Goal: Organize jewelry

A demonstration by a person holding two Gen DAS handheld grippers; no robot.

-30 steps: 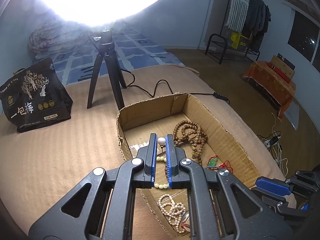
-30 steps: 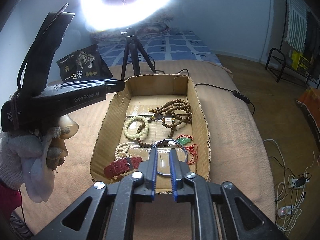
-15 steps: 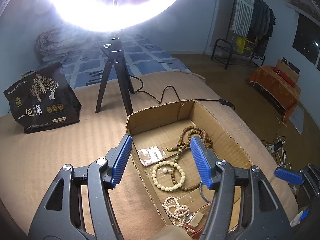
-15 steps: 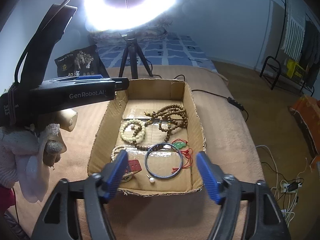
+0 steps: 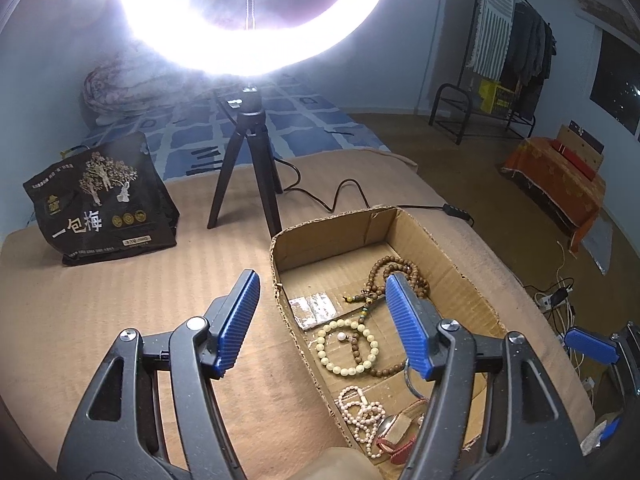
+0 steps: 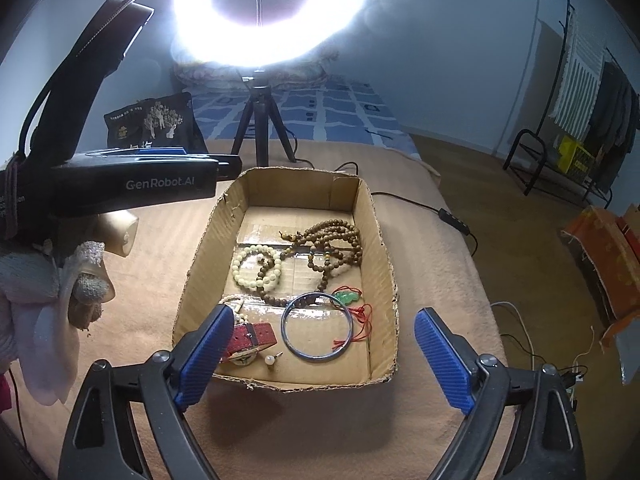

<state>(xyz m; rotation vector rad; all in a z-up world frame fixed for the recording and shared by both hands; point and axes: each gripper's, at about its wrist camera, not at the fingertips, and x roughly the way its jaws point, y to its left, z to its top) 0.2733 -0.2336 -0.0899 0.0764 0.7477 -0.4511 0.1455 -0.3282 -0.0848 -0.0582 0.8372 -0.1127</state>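
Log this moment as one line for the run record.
left tool: open, empty | right tool: open, empty | metal bangle, cream bead bracelet: in cardboard box

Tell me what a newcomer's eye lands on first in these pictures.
The blazing ring light on its tripod dominates the top of both views. Below it, an open cardboard box on the tan blanket holds the jewelry: brown bead strands, a metal bangle, a green pendant. Both grippers' blue fingers stand spread wide in front.
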